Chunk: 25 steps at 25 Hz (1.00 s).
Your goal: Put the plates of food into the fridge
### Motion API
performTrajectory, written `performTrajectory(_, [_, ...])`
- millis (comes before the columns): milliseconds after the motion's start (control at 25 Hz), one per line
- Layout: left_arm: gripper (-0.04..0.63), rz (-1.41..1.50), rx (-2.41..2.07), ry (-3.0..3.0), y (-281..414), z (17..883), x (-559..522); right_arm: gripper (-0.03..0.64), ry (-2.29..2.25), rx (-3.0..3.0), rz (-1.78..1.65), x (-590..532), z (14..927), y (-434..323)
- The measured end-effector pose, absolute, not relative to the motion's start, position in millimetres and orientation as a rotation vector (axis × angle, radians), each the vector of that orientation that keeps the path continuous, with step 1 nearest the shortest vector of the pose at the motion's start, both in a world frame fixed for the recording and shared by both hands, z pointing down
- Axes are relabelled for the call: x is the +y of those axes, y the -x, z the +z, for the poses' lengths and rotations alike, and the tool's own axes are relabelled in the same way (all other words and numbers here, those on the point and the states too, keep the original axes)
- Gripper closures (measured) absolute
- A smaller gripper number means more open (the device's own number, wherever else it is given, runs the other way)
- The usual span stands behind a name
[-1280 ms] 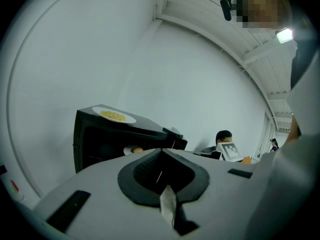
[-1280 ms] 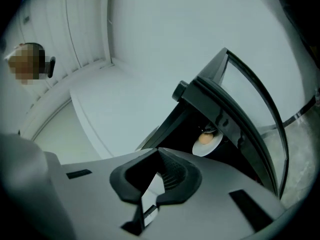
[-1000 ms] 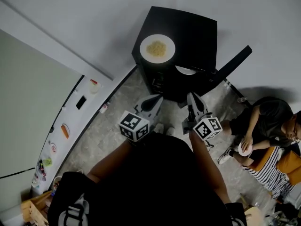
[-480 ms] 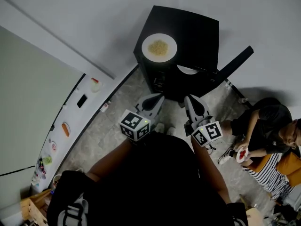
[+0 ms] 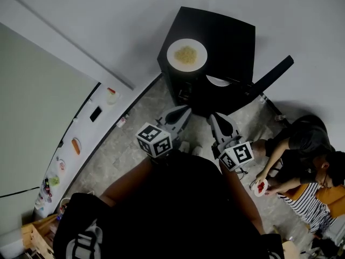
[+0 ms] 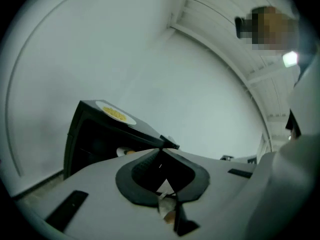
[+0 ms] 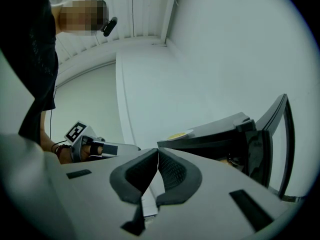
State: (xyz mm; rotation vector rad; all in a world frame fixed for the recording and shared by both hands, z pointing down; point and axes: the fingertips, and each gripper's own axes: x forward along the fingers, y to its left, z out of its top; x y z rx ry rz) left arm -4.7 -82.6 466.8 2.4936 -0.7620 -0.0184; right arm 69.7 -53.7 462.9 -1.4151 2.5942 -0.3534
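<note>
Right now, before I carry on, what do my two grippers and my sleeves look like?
The left gripper and right gripper both have light grey, wedge-shaped bodies that taper to the tips. Black ribbed pads line the inside of the jaws. Each gripper carries a white cube printed with black square markers. The person wears a black short-sleeved top.

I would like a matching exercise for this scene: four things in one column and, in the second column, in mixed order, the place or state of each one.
Things:
1. plate of yellow food
2. fridge door
3. left gripper
4. small dish of red food

Places or states:
A. in the hands of the seated person
B. shut, nothing between the jaws
C. on top of the black fridge
D. standing open

Pairs: 1-C; 2-D; 3-B; 4-A
</note>
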Motion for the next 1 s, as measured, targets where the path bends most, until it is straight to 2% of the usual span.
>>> performTrajectory(360, [0.571, -0.346, -0.730, -2.155, 31.6, 470.6, -125.4, 0.591, 1.382, 2.636, -0.356, -50.3, 466.7, -61.1])
performTrajectory(400, [0.560, -0.375, -0.721, -2.130, 32.8, 469.8, -131.4, 0.591, 1.381, 2.639, -0.360, -50.3, 467.5, -61.3])
performTrajectory(480, [0.451, -0.421, -0.703, -2.088, 33.5, 468.8, -143.3, 0.591, 1.383, 2.634, -0.375, -50.8, 469.1, -63.2])
performTrajectory(720, [0.438, -0.630, -0.612, -1.827, 33.8, 471.5, -173.7, 0.591, 1.400, 2.619, -0.406, -49.9, 475.5, -72.0])
performTrajectory(1000, [0.379, -0.739, -0.585, -1.671, 36.7, 478.5, -194.8, 0.591, 1.421, 2.593, -0.455, -53.8, 482.9, -81.9])
